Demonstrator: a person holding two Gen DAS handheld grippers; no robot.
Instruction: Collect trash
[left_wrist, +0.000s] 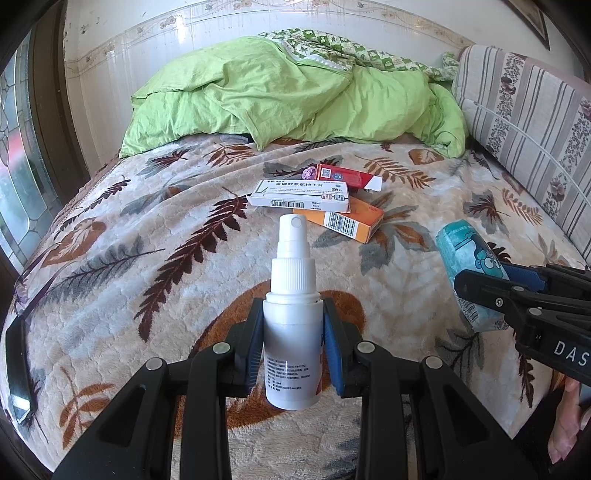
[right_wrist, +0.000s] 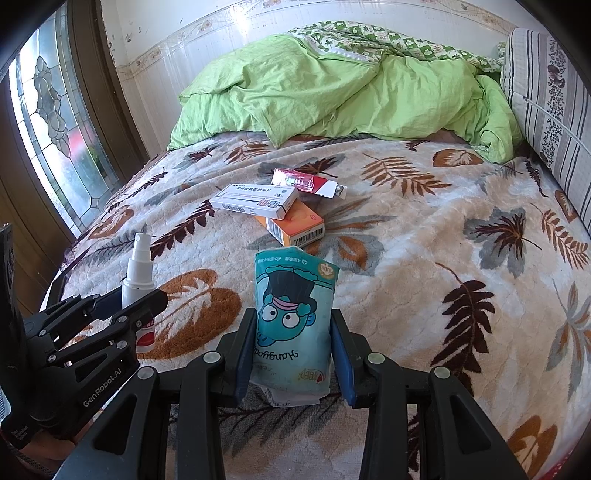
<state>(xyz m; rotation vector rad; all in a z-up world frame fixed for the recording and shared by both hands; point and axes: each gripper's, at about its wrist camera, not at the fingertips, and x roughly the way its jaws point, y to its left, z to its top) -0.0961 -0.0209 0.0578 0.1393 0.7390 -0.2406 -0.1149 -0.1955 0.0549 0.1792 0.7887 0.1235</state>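
Your left gripper (left_wrist: 292, 345) clamps the upright white plastic spray bottle (left_wrist: 291, 317), your right gripper (right_wrist: 293, 356) the teal cartoon-printed tissue pack (right_wrist: 293, 325), while three cardboard medicine boxes (left_wrist: 325, 199), seemingly empty, lie farther ahead on the leaf-patterned blanket (left_wrist: 147, 258), nearer your left.

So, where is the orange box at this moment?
The orange box lies on the leaf-patterned blanket at mid-bed in both views, partly under the white box, just beyond the teal packet the right gripper holds.

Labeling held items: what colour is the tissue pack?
Teal, with a cartoon face, on the tissue pack; clearest in the right wrist view.
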